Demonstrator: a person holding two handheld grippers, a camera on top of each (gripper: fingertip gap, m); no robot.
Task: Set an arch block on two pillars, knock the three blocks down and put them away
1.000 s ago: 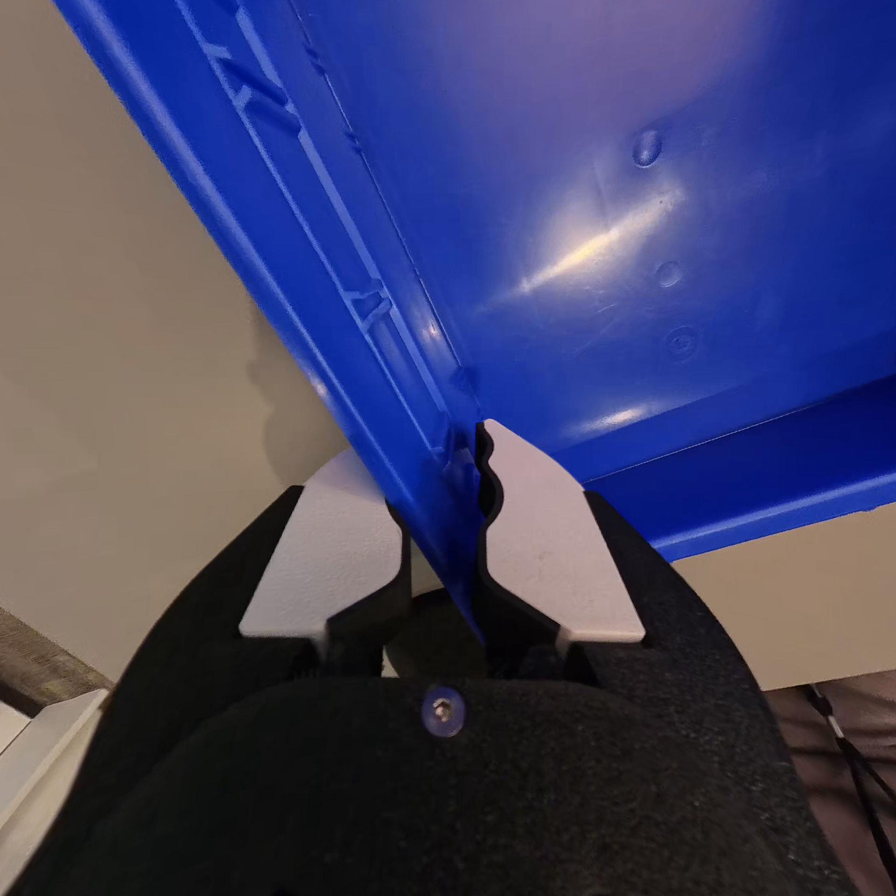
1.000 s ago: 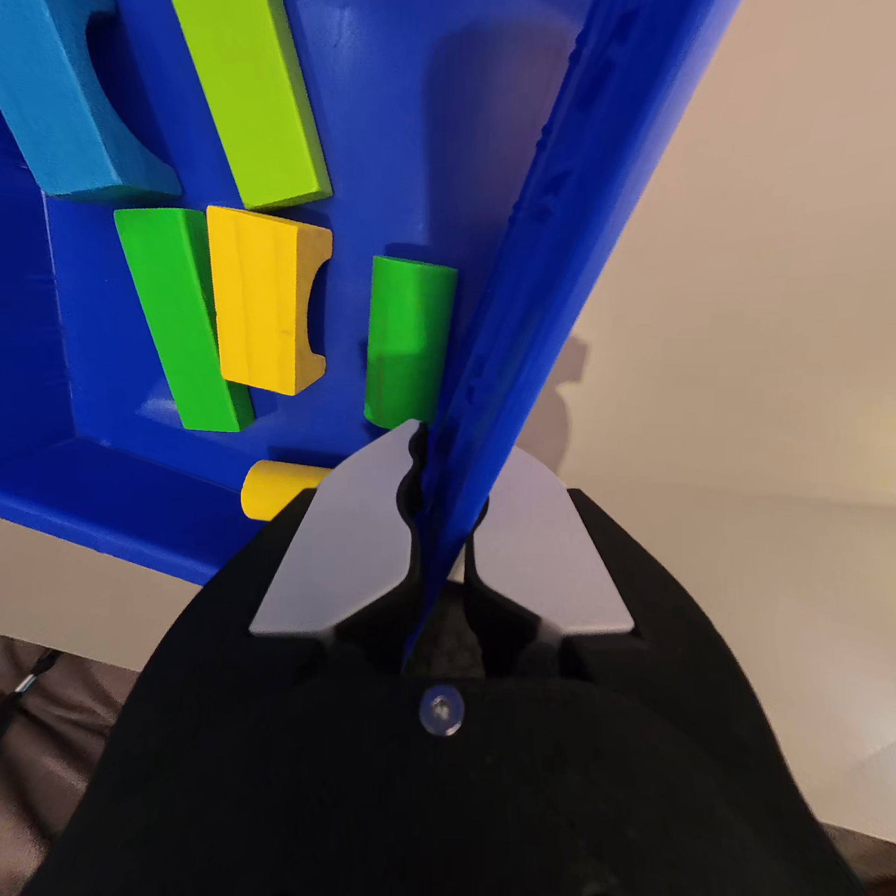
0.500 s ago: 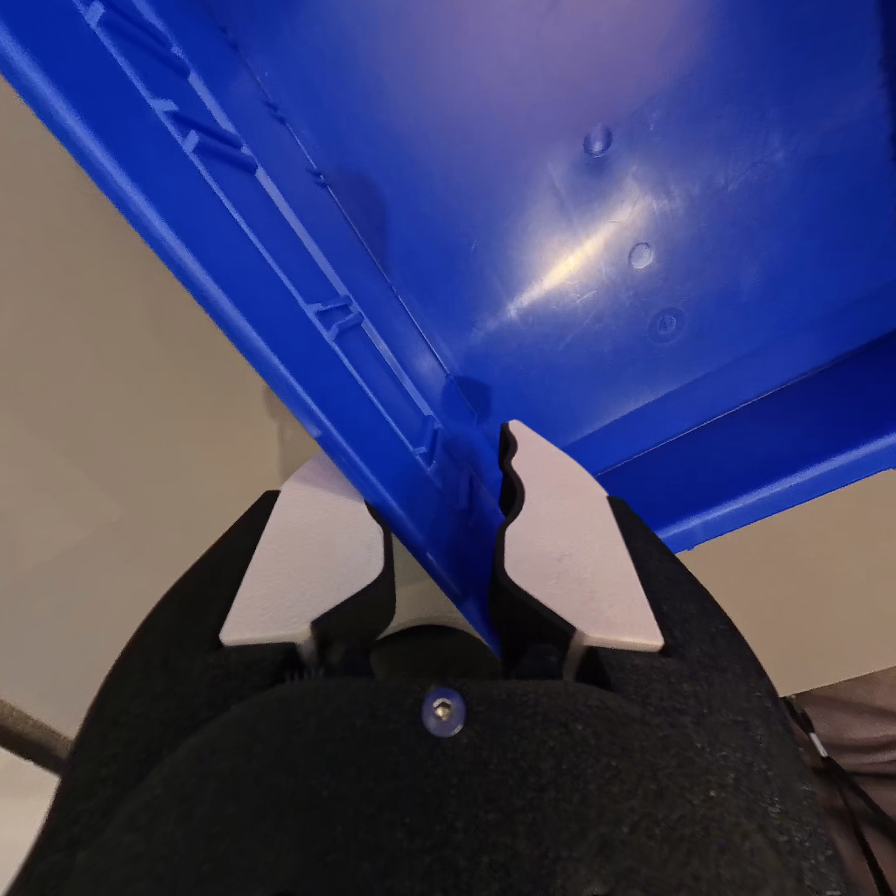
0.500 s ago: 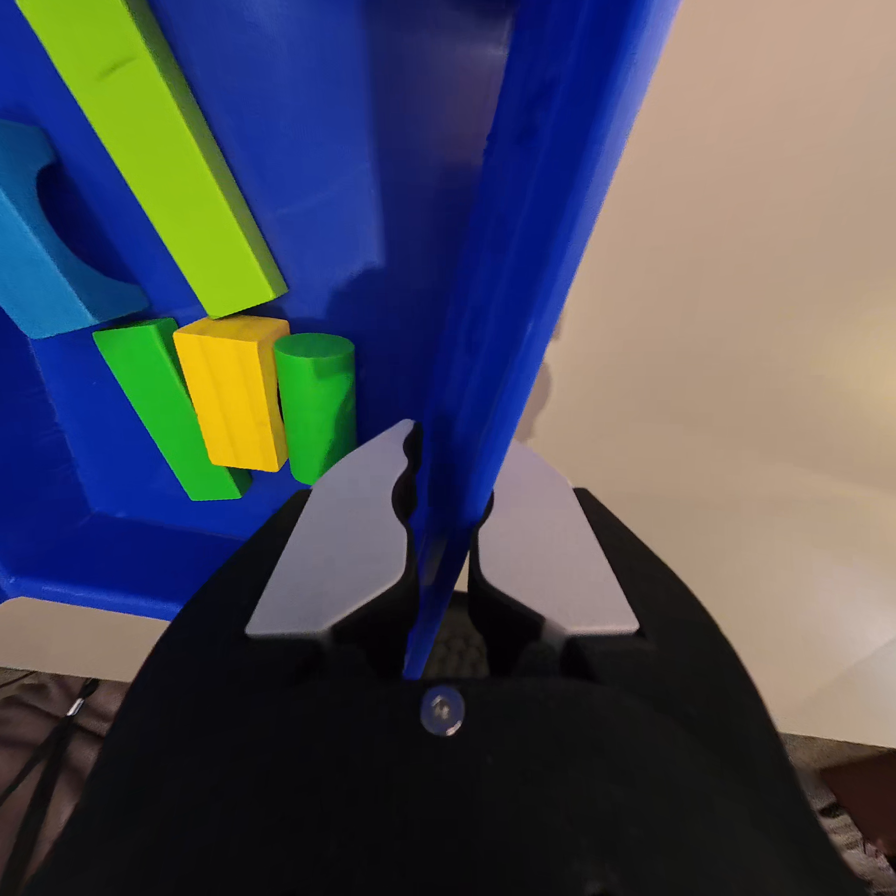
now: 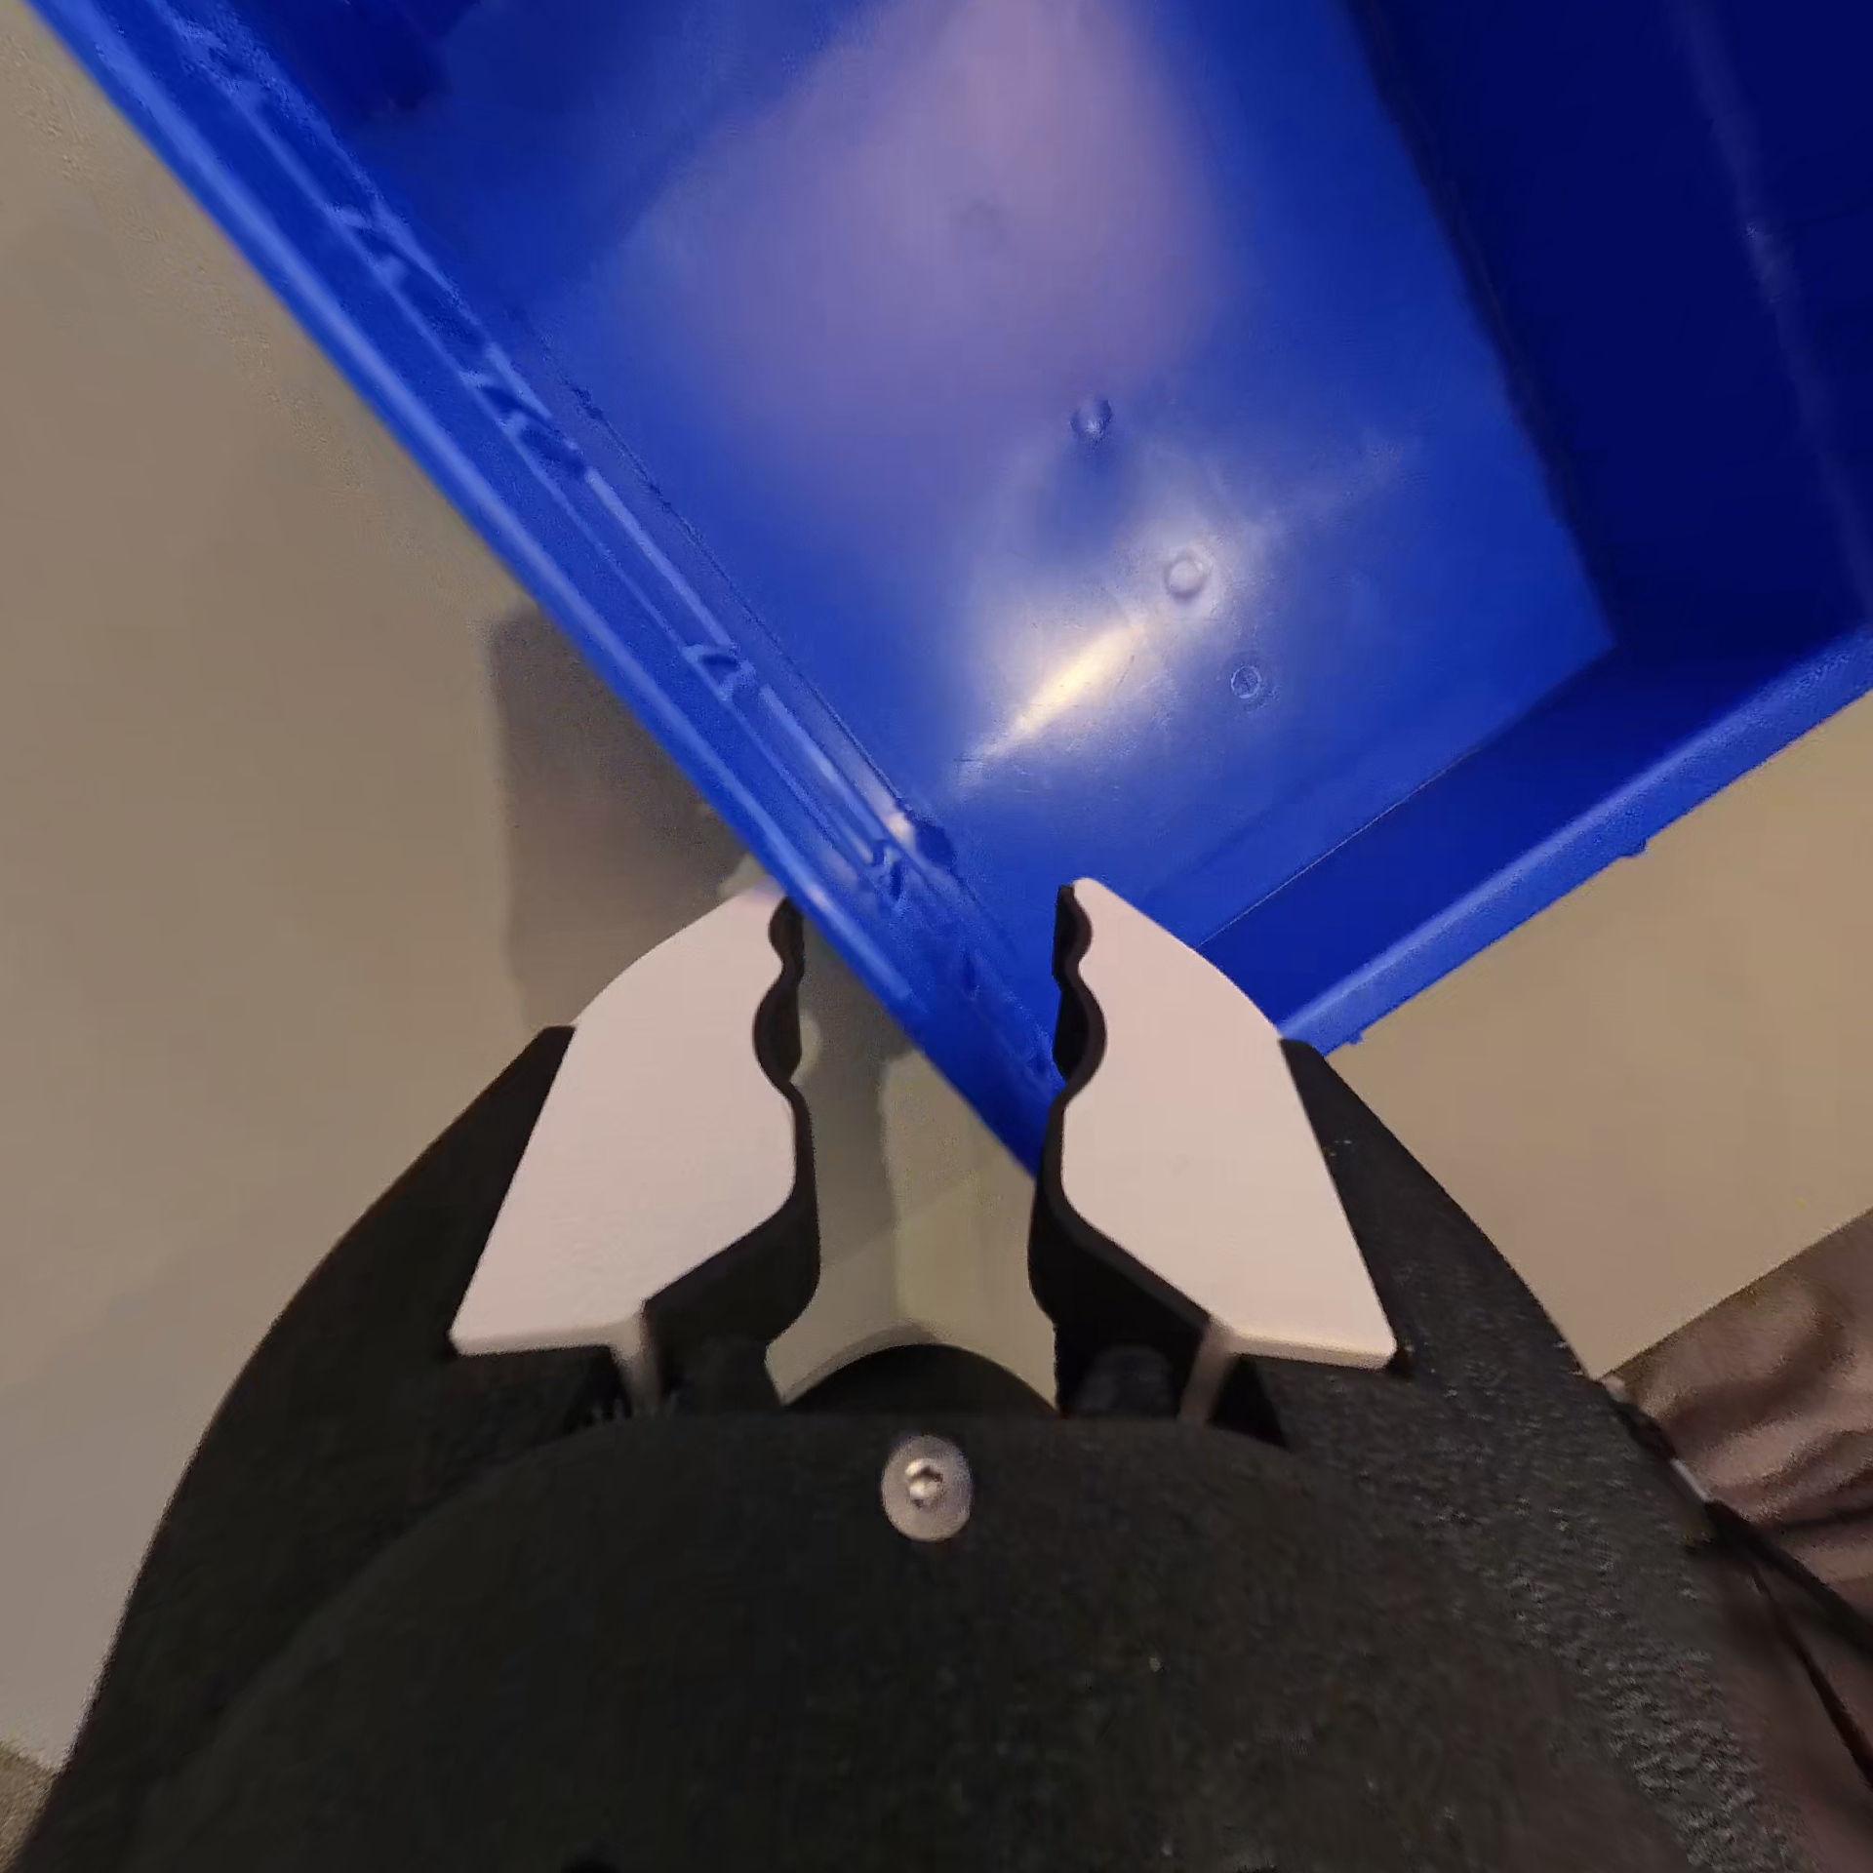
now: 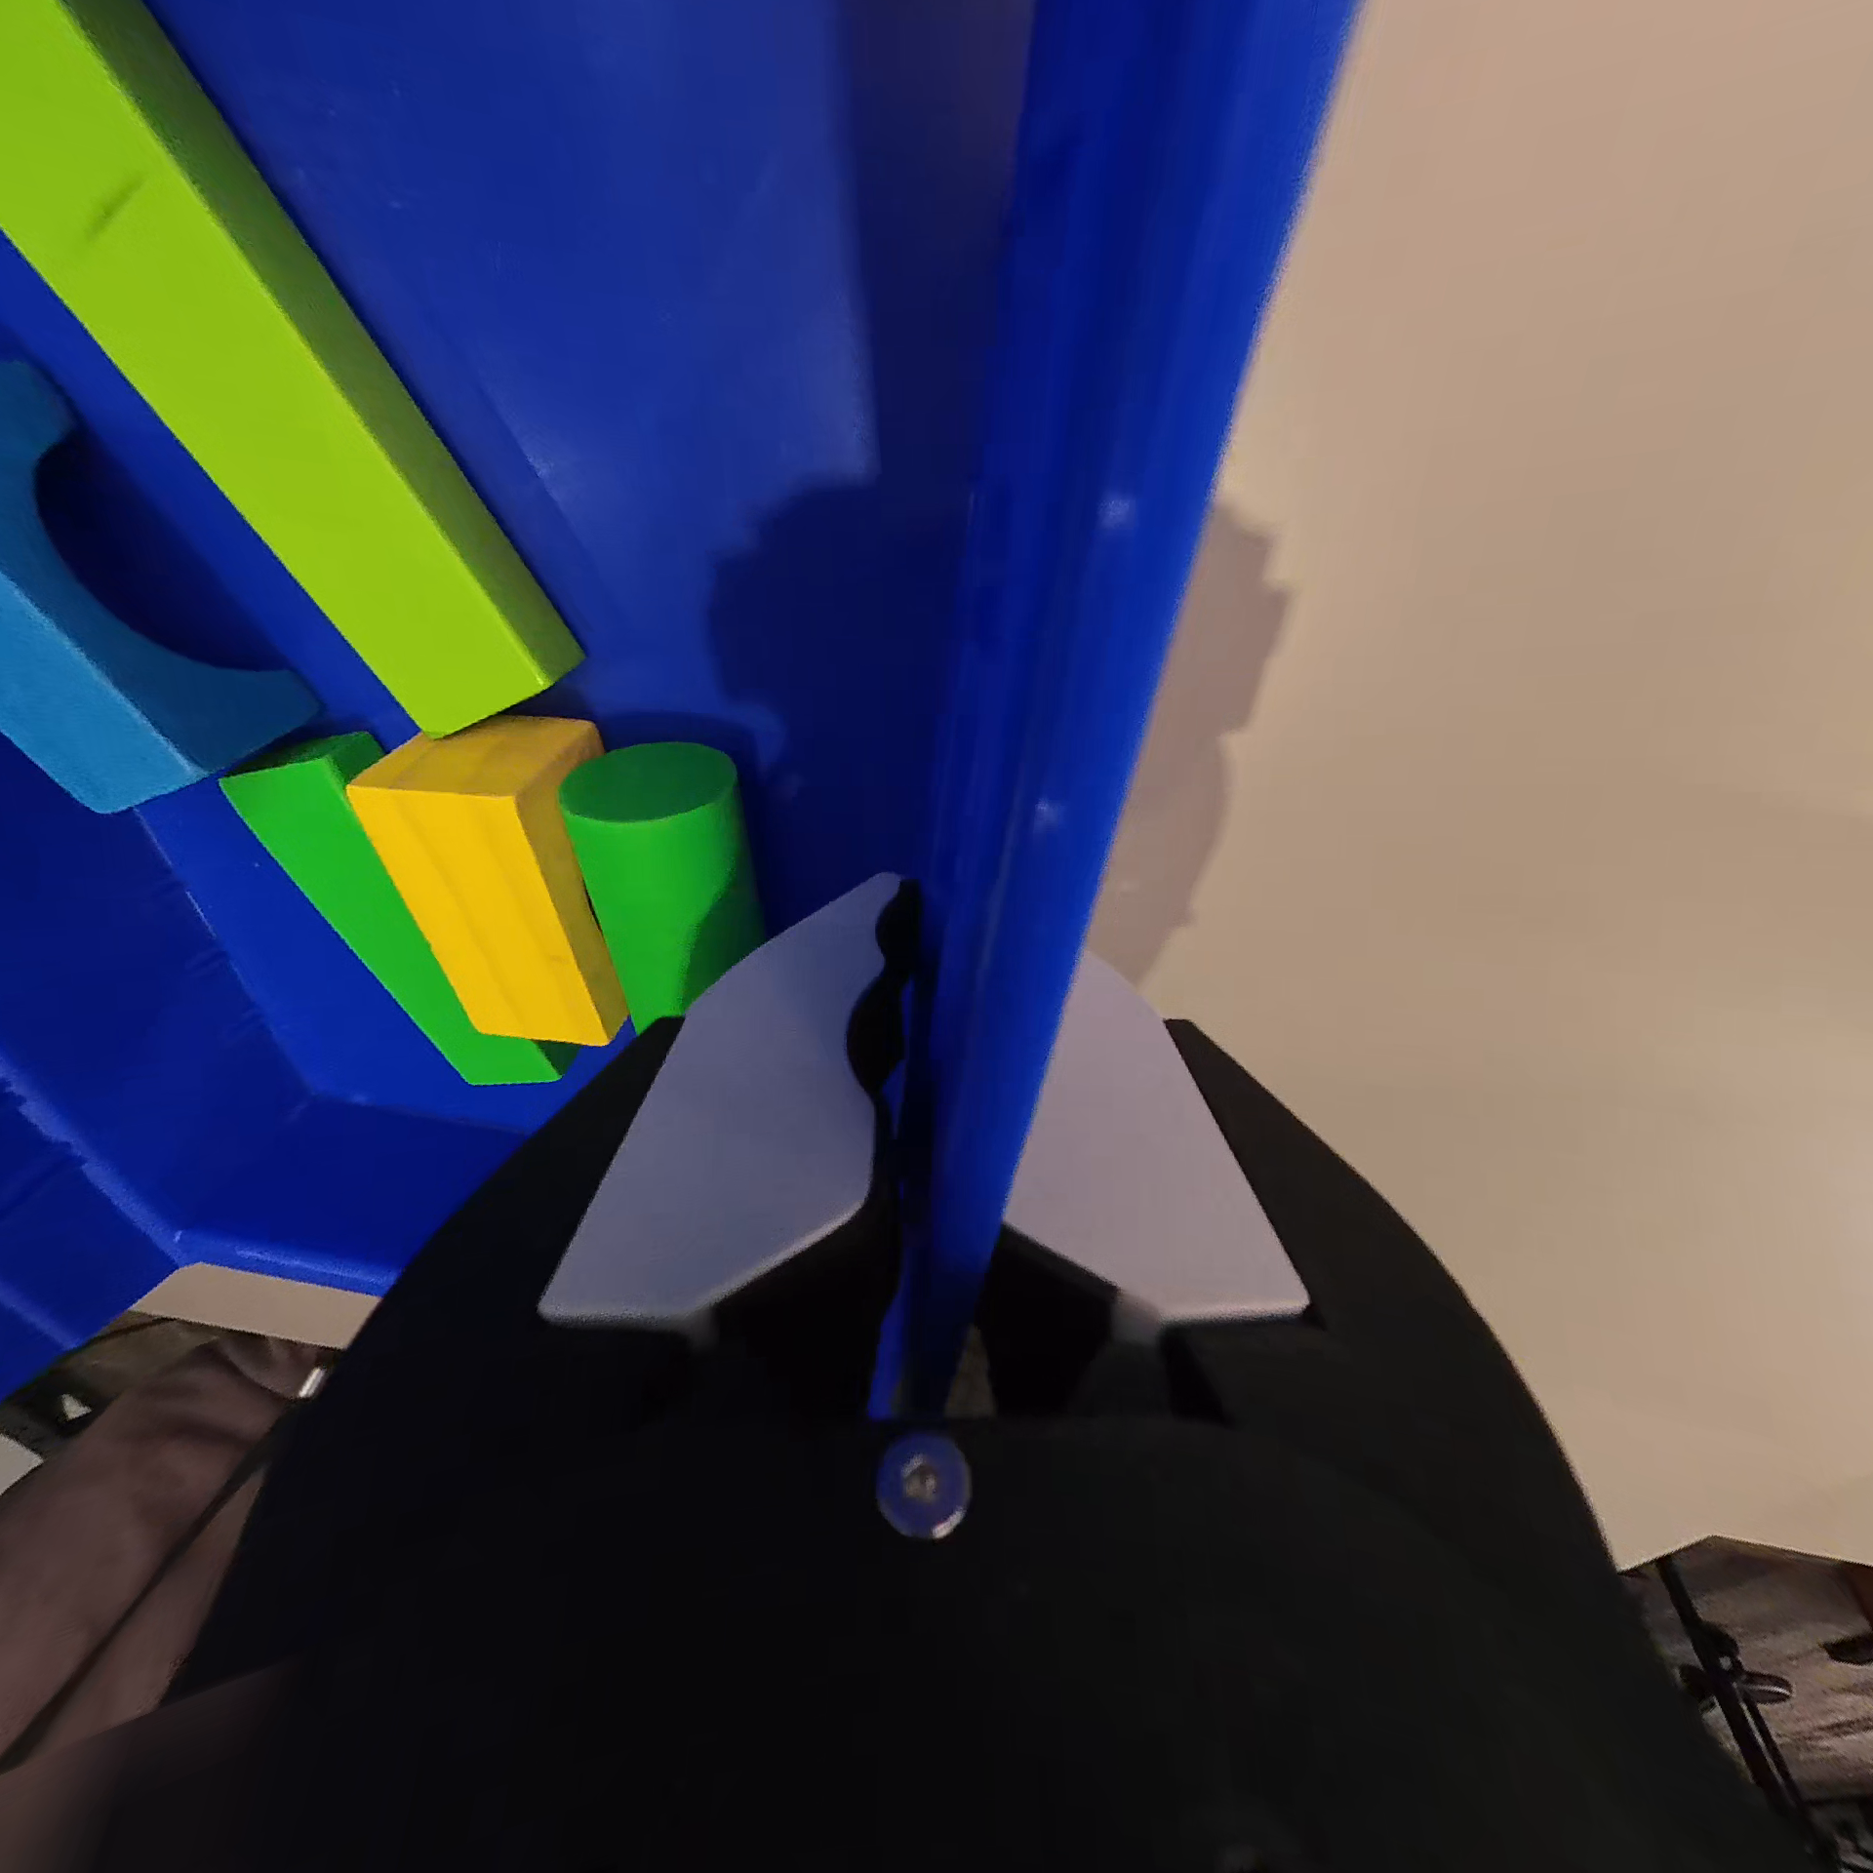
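Note:
A blue plastic bin (image 5: pixel 1014 405) fills the left wrist view. My left gripper (image 5: pixel 922 902) is open and straddles the bin's left wall near its front corner without pinching it. In the right wrist view my right gripper (image 6: pixel 988 943) is shut on the bin's right wall (image 6: pixel 1064 507). Inside the bin near that wall lie a yellow arch block (image 6: pixel 487 882), a green cylinder (image 6: pixel 659 862), a green flat block (image 6: pixel 345 912), a long lime block (image 6: pixel 253 355) and a light blue arch block (image 6: pixel 91 689). The bin half in the left wrist view holds no blocks.
The bin rests on a beige tabletop (image 5: pixel 203 709), which also shows right of the bin in the right wrist view (image 6: pixel 1520 811). Dark fabric and a cord lie past the table's near edge (image 5: pixel 1774 1419). Some 40 cm of space lies between my two pairs of fingers.
My left gripper has opened and let go of the bin's wall. The right gripper stays shut on its wall. The yellow, green and lime blocks have slid together toward the near right corner.

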